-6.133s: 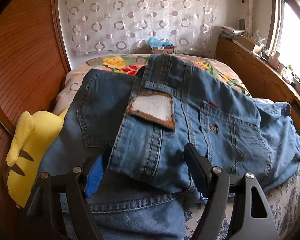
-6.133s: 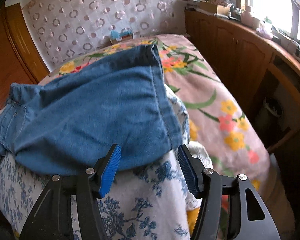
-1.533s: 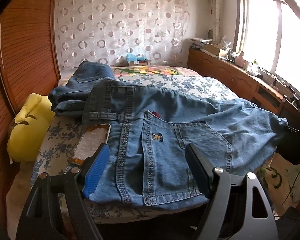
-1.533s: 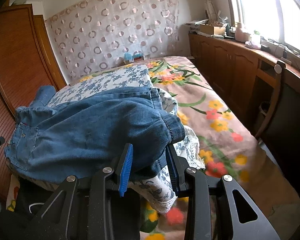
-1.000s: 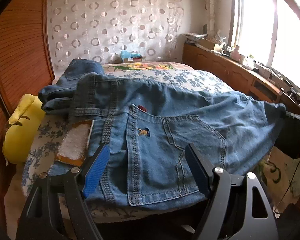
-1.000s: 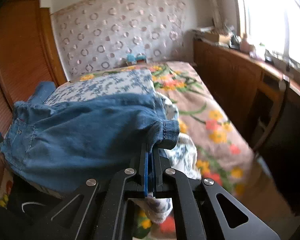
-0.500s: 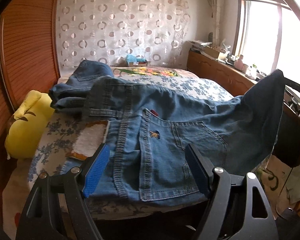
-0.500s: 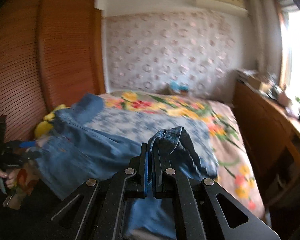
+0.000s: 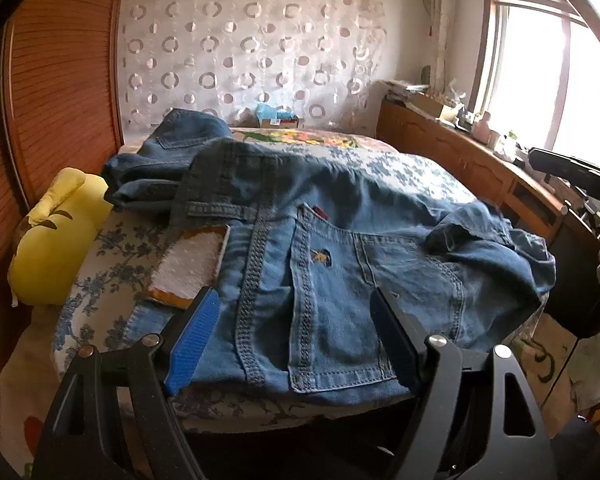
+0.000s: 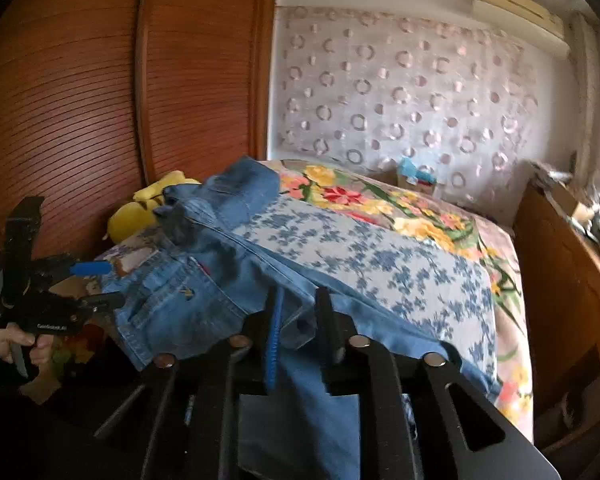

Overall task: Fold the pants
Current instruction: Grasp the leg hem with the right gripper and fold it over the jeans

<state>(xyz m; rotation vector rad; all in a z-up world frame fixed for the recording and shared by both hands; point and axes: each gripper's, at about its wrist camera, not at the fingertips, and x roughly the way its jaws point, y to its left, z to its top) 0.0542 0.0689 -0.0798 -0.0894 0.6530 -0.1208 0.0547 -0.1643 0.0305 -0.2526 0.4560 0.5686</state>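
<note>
Looking through the left wrist camera, I see my left gripper (image 9: 296,336) with its jaws spread wide, hovering just above the near waist end of the jeans (image 9: 340,248), with the blue pad (image 9: 194,338) on one side and the black finger (image 9: 394,336) on the other; neither presses on the cloth. The jeans lie across the near end of the bed (image 9: 416,172), back pocket up, a cuff flopped over onto the seat area at the right. A brown-edged patch with a white middle (image 9: 190,266) lies just beside the waistband on the blue-flowered sheet. A second heap of denim (image 9: 168,160) sits farther back, touching the jeans, and a yellow plush toy (image 9: 56,240) lies against the wooden wardrobe (image 9: 56,80). My other tool shows dark at the right edge, near the window (image 9: 540,80).

Through the right wrist camera, my right gripper (image 10: 298,320) is opening its jaws, and a fold of the jeans (image 10: 204,296) sits in the gap between them, with more denim hanging below. Whether the pads still touch the cloth I cannot tell. At the far left, my hand (image 10: 16,344) holds the left gripper (image 10: 96,284) beside the waistband. The flowered bedspread (image 10: 380,200) stretches to the curtain with ring patterns (image 10: 400,92).
</note>
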